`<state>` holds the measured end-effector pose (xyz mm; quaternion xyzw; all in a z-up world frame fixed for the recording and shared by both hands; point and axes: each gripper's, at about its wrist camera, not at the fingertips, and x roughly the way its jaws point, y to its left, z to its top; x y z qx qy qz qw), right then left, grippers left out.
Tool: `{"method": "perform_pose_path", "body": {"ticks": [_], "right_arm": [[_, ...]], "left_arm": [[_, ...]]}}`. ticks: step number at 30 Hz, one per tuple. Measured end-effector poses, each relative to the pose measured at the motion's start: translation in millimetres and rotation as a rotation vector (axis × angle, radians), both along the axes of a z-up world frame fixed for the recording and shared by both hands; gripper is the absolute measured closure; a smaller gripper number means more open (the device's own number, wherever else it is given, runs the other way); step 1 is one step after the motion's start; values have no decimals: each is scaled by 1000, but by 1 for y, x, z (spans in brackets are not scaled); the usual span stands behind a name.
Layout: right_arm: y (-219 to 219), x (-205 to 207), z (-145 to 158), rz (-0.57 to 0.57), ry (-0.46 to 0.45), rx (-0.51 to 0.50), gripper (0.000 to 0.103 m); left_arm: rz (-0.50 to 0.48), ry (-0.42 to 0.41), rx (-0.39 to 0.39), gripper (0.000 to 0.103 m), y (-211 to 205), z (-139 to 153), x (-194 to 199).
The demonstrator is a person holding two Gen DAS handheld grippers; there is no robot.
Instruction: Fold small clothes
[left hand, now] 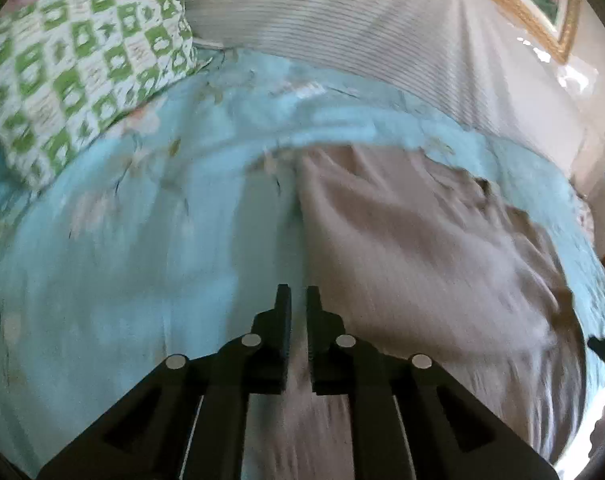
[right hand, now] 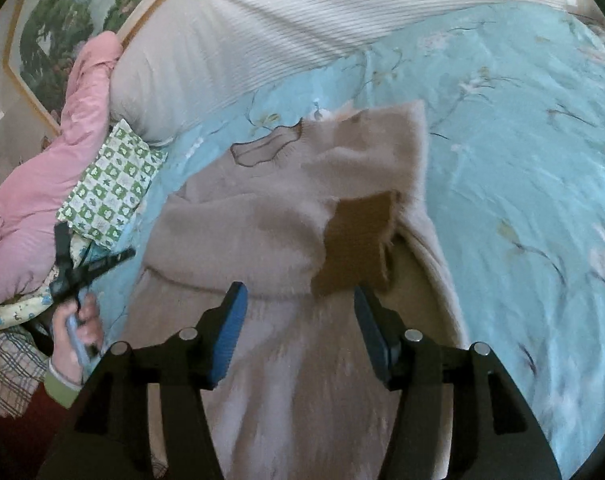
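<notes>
My left gripper (left hand: 298, 300) has its jaws drawn nearly together with only a thin gap, gripping nothing I can make out, poised at the left edge of the beige fuzzy garment (left hand: 402, 248). My right gripper (right hand: 300, 300) is spread wide above that garment (right hand: 262, 216), which lies partly folded on the light blue floral bedspread (right hand: 522, 152), near a green checked pillow (left hand: 74, 76).

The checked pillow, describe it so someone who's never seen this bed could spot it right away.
Start from the bed's blue floral cover and follow it up to the headboard end. There the pillow lies at the corner, between the pink quilt and the beige sweater. It alone carries a green-and-white check with little pictures in the squares; its neighbours are plain.
</notes>
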<state>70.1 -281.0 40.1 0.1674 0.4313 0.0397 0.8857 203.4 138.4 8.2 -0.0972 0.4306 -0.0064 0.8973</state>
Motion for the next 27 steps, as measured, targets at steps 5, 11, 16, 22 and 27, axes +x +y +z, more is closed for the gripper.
{"method": "perform_pose_path", "body": {"ticks": [5, 11, 16, 22, 27], "right_arm": [[-9, -39, -3, -54, 18, 1, 45], [-17, -85, -10, -89, 40, 5, 45], [-20, -114, -12, -96, 44, 0, 45], [-21, -134, -18, -82, 64, -3, 44], [-18, -152, -25, -43, 77, -20, 44]], "left_arm": [[3, 2, -12, 74, -9, -5, -82], [-20, 40, -42, 66, -12, -17, -142], [-12, 52, -39, 63, -13, -28, -178], [-17, 77, -53, 60, -13, -40, -204], [-46, 88, -61, 52, -15, -48, -226]]}}
